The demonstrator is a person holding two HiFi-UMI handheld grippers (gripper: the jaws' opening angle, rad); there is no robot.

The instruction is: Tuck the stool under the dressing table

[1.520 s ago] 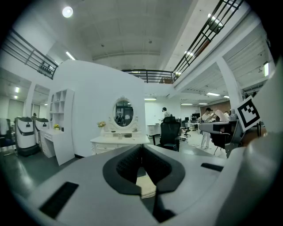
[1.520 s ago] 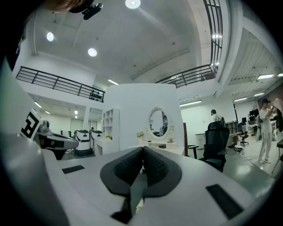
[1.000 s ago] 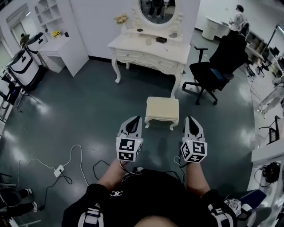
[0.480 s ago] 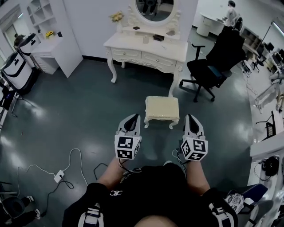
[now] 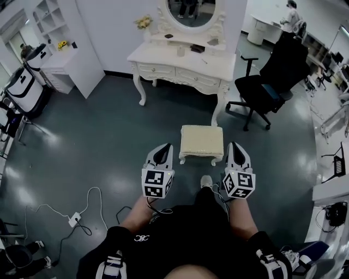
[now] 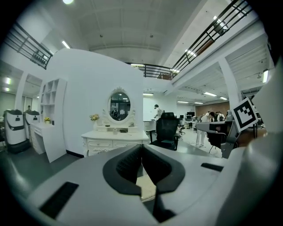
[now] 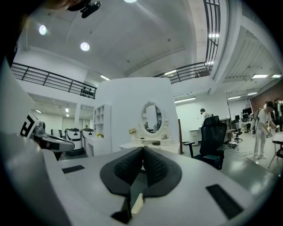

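Note:
A cream cushioned stool [image 5: 202, 143] on white curved legs stands on the dark floor, out in front of the white dressing table [image 5: 182, 62] with its oval mirror [image 5: 191, 12]. My left gripper [image 5: 162, 151] hovers just left of the stool's near edge, jaws shut and empty. My right gripper [image 5: 235, 152] hovers just right of it, also shut and empty. Neither touches the stool. In the left gripper view a sliver of the stool [image 6: 146, 187] shows below the shut left gripper [image 6: 142, 150], with the dressing table [image 6: 115, 139] beyond. The right gripper [image 7: 143, 152] looks toward the dressing table [image 7: 141, 145].
A black office chair [image 5: 268, 82] stands right of the dressing table. A white shelf unit and desk [image 5: 71, 60] are at the back left. Cables and a power strip [image 5: 73, 220] lie on the floor at the left. Desks line the right wall.
I have stepped forward with both grippers, so the stool and dressing table lie closer; a shoe now shows just behind the stool. Both grippers stay shut.

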